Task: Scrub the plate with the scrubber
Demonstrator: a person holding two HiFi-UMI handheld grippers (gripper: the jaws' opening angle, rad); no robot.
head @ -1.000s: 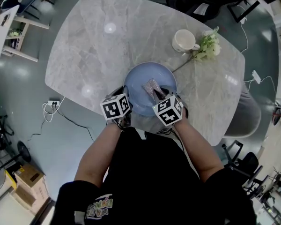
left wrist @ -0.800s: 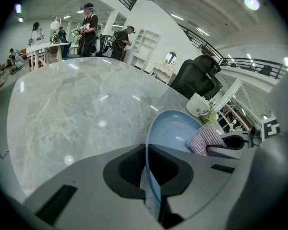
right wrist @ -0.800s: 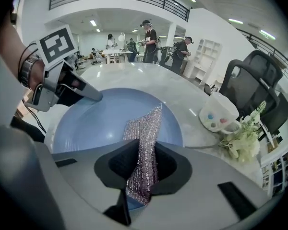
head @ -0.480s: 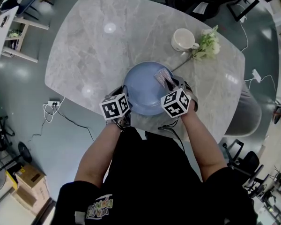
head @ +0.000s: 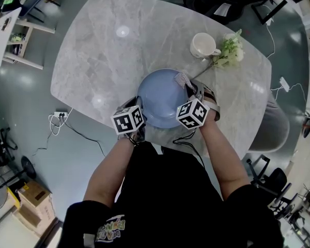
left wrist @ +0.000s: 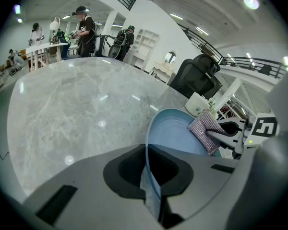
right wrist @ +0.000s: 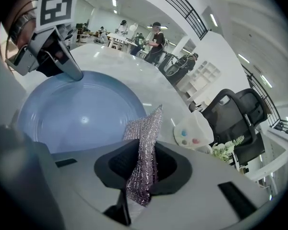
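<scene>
In the head view the scrubber is mostly hidden behind the right gripper; the plate's near rim is covered too.

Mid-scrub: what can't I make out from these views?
Head view: left claw grip on the plate, under its marker cube.
Right gripper view: whether the scrubber touches the plate; the scrubber covers the contact.
The mug pattern: too small in head view, blurred in right gripper view.

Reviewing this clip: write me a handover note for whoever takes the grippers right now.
Left gripper: shut on the near rim of the blue plate.
Right gripper: shut on the scrubber, held at the plate's far right rim.
Done: both things are gripped. No dirt shows on the plate, so how far the scrubbing has got cannot be told.
Left: scrub across the plate's face.
</scene>
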